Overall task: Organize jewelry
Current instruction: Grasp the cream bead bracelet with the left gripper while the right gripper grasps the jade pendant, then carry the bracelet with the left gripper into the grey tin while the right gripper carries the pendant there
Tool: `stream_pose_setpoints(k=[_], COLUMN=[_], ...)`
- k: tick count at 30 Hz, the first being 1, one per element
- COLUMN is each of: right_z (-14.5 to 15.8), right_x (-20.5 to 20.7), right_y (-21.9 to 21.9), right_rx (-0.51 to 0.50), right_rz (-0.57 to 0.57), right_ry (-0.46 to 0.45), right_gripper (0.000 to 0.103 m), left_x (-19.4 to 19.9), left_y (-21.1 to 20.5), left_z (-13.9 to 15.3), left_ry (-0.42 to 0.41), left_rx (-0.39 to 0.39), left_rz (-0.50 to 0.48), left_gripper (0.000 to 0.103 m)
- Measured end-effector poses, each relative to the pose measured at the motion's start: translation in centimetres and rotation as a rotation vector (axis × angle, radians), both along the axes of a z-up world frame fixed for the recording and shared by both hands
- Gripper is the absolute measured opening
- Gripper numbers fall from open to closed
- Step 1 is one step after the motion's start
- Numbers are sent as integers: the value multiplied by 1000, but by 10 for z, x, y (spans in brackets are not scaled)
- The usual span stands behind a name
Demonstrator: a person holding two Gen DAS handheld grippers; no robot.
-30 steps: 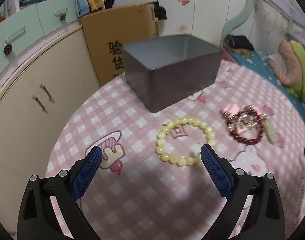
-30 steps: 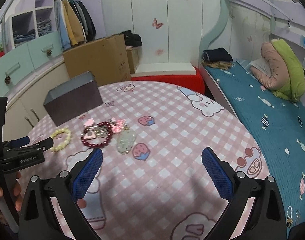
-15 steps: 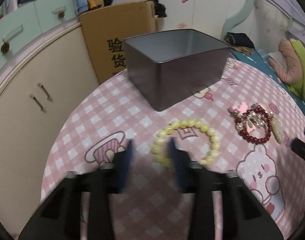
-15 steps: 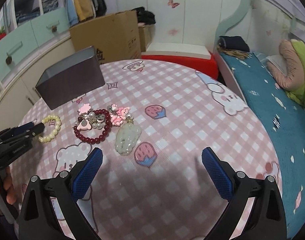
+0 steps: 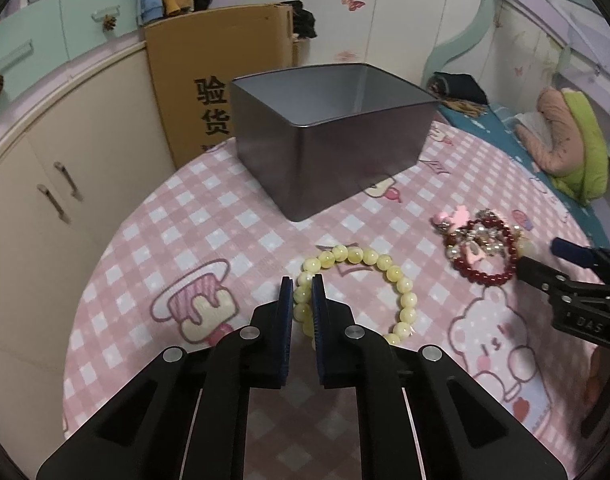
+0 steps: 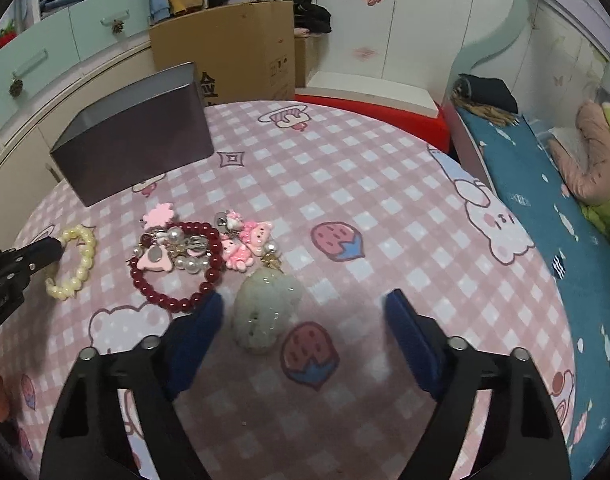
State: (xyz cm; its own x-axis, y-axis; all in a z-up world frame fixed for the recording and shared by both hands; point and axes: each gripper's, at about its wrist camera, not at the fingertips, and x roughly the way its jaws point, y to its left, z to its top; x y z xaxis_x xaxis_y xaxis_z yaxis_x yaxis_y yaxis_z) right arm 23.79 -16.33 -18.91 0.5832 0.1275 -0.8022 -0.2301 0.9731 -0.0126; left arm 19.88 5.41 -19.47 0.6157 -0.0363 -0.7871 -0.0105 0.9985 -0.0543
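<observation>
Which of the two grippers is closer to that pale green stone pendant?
Right. The right gripper hangs open directly over the pendant; the left gripper is farther off, clamped on the yellow bead bracelet.

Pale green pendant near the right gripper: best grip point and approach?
Take the pale green pendant across its narrower width, near the middle, coming from above. It lies flat on the tablecloth, so only its side edges offer purchase. The right gripper, jaws closing in but still open, already straddles it.

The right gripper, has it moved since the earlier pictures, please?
Yes. The right gripper has come forward and down toward the jade pendant, which now lies between its closing jaws, untouched.
</observation>
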Motion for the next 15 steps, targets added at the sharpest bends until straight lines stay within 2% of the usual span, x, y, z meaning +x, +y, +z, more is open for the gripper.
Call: stream_pose_setpoints(k=[1, 4, 6, 7, 15], right_z=[0, 3, 5, 5, 9], right_x=[-1, -5, -7, -8, -22], right_y=[2, 5, 5, 6, -4], right_rx=[0, 7, 11, 16, 47], right_rz=[7, 30, 37, 41, 42], right_ry=[-3, -9, -7, -6, 4], right_gripper=[72, 53, 32, 28, 28], left_x=[0, -1, -3, -4, -15], left_y=[0, -1, -3, -4, -11], left_z=[0, 2, 4, 5, 22], left_ry=[0, -3, -5, -8, -29], left_rx=[-5, -43, -60, -59, -119], left_rz=[-5, -24, -38, -40, -109], left_gripper=[10, 10, 10, 10, 10])
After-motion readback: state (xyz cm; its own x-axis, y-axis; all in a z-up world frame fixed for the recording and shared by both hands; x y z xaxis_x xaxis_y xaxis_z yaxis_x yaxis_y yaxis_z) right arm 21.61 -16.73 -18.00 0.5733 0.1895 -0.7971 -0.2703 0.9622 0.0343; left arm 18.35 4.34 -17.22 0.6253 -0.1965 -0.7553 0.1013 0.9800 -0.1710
